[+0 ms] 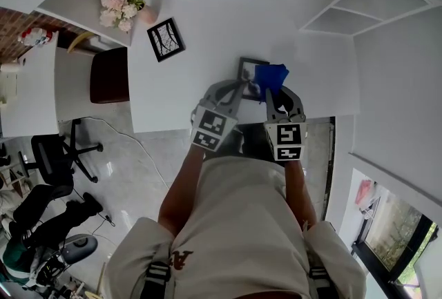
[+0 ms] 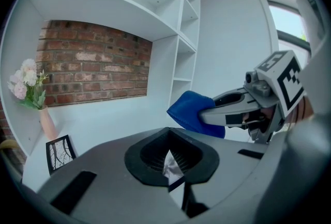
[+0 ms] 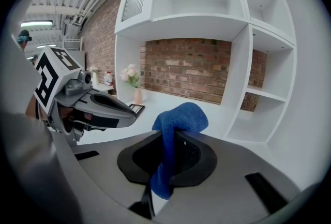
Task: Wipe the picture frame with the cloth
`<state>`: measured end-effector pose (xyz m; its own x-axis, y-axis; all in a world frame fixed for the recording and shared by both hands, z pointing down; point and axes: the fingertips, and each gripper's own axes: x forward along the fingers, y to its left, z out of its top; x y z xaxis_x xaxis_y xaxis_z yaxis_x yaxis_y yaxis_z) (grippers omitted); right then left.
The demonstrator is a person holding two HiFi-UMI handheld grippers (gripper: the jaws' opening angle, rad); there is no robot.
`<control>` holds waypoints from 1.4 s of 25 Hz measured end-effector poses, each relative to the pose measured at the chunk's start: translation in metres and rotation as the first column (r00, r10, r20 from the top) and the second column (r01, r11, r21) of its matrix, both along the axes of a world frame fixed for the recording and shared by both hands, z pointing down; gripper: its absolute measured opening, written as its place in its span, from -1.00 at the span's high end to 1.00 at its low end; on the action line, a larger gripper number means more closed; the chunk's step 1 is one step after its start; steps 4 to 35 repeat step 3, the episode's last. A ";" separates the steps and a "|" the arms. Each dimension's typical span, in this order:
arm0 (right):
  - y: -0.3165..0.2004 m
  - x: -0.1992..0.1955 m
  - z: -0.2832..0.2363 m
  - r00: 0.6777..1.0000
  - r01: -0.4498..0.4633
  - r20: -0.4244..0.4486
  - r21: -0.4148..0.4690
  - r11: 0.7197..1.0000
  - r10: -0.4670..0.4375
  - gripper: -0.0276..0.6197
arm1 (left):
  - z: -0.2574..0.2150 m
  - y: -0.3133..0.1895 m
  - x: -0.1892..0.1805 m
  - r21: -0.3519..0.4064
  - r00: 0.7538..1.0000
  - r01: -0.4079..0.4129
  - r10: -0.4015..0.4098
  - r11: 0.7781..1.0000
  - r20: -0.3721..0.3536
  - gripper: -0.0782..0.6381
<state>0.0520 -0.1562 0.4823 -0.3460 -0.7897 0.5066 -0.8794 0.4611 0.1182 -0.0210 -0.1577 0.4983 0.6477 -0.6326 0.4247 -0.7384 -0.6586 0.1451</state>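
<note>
Clamping picture frame (image 1: 248, 71) edge between left gripper (image 1: 239, 93) jaws | pinching blue cloth (image 1: 271, 75) in right gripper (image 1: 272, 96), just beside the frame | best holding frame steady, pressing cloth flat, sweeping across its face

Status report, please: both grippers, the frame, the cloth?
Left gripper shut on small black picture frame, over white table. Right gripper shut on soft blue cloth, at frame's right edge. Nothing in between.
</note>
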 end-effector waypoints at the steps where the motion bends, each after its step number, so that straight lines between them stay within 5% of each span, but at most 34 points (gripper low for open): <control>1: 0.000 0.000 -0.001 1.000 0.000 -0.001 0.002 1.000 0.000 0.83 | 0.000 0.001 0.000 0.001 1.000 0.000 0.000 1.000 0.000 0.78; 35: 0.001 0.001 -0.002 1.000 0.000 -0.001 0.006 1.000 0.000 0.83 | -0.001 0.002 0.001 0.004 1.000 0.000 0.000 1.000 0.000 0.78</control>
